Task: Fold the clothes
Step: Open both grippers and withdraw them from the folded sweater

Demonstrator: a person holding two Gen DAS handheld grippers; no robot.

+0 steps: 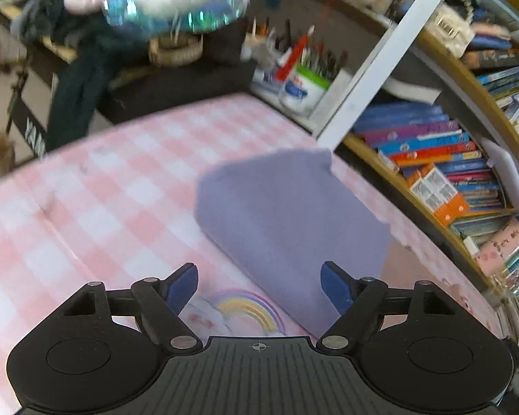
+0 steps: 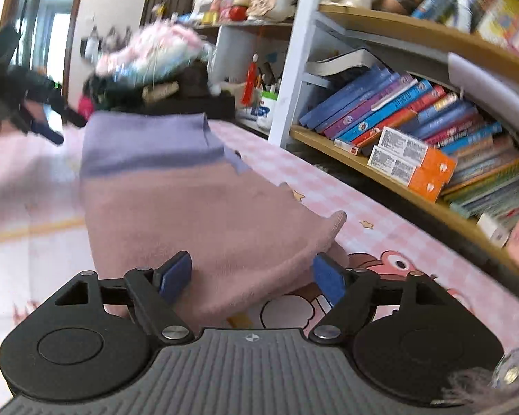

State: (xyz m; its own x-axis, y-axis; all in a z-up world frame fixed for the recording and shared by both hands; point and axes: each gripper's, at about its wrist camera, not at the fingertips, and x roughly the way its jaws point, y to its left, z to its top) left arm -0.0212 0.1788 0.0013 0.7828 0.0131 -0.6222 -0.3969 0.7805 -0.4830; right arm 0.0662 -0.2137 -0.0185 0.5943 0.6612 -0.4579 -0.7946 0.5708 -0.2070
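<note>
- Bed (image 1: pixel 103 186): pink-checked sheet, bookshelf (image 2: pixel 415 131) at right.
- Folded garment (image 2: pixel 197 207): flat on sheet; pink near half, purple far half.
- Left claw (image 1: pixel 259 288): spread, empty, angled down at garment's purple end.
- Right claw (image 2: pixel 252 276): spread; pink edge between pads, unclamped.

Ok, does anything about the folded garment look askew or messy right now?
Slightly. The folded purple and pink knitted garment lies flat on the pink checked sheet, but its pink corner near the right tool sticks out and curls up instead of lying square. Both tools are open; nothing is spilled or damaged.
</note>
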